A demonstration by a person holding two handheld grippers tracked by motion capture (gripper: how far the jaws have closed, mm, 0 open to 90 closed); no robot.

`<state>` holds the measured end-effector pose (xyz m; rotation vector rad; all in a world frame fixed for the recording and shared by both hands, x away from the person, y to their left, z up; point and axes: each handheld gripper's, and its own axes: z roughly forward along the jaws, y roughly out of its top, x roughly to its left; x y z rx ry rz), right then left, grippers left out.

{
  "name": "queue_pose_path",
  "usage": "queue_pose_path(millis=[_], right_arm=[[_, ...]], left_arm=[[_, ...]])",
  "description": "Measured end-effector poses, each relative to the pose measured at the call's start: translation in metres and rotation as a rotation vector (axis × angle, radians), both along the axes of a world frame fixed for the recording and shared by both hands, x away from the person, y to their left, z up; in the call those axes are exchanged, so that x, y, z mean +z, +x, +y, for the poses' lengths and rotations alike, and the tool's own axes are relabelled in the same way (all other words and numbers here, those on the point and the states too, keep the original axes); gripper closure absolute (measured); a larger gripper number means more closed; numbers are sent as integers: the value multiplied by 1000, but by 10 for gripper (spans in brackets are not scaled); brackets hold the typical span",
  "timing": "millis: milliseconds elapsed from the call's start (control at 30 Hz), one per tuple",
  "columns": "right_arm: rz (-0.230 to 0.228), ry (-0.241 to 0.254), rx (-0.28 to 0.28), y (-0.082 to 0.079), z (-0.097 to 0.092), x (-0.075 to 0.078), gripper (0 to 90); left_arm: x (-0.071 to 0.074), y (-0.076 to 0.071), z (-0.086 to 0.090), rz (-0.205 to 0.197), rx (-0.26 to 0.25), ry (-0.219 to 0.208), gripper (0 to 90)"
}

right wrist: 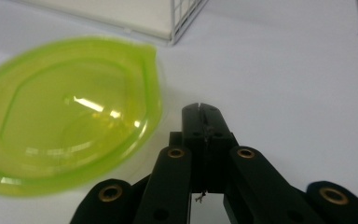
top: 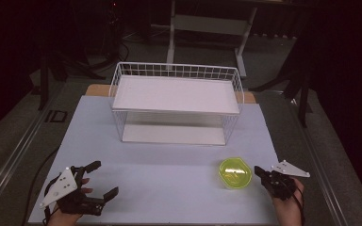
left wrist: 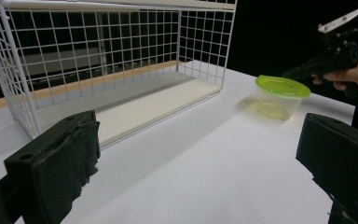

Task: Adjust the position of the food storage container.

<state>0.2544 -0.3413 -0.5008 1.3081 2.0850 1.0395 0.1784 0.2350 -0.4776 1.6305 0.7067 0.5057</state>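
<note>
A clear round container with a lime-green lid [top: 234, 173] stands on the white tabletop [top: 160, 162], at the front right. My right gripper [top: 257, 170] is just to its right, jaws pressed together with nothing between them. In the right gripper view the shut tips [right wrist: 200, 110] sit beside the lid's [right wrist: 70, 112] rim, close to it; I cannot tell if they touch. My left gripper [top: 104, 178] rests at the front left with its jaws wide apart and empty. The left gripper view looks past its two black pads [left wrist: 56, 168] to the container [left wrist: 279, 95] and the right gripper [left wrist: 298, 72].
A white wire rack [top: 176, 70] with an upper and a lower shelf stands at the back middle of the table, its open side facing me. Its corner [right wrist: 186, 14] is just beyond the container. Dark floor and furniture legs lie behind.
</note>
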Motion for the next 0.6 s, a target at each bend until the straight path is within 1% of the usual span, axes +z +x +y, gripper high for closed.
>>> queue_pose_path(millis=[133, 200, 300, 400, 567, 600], right_arm=[[43, -5, 16, -2, 3, -11, 900], [51, -14, 18, -2, 5, -14, 900], [67, -13, 40, -3, 9, -17, 900], [82, -14, 58, -3, 14, -19, 900], [100, 8, 93, -2, 23, -21, 900], [104, 6, 106, -2, 24, -21, 900]], left_arm=[[1, -1, 0, -13, 5, 3, 3], [2, -3, -1, -29, 13, 6, 3], [4, -4, -2, -45, 13, 12, 3], [3, -4, -2, -44, 11, 15, 3], [3, -3, -2, -33, 7, 17, 3], [3, -3, -2, -31, 6, 18, 3]])
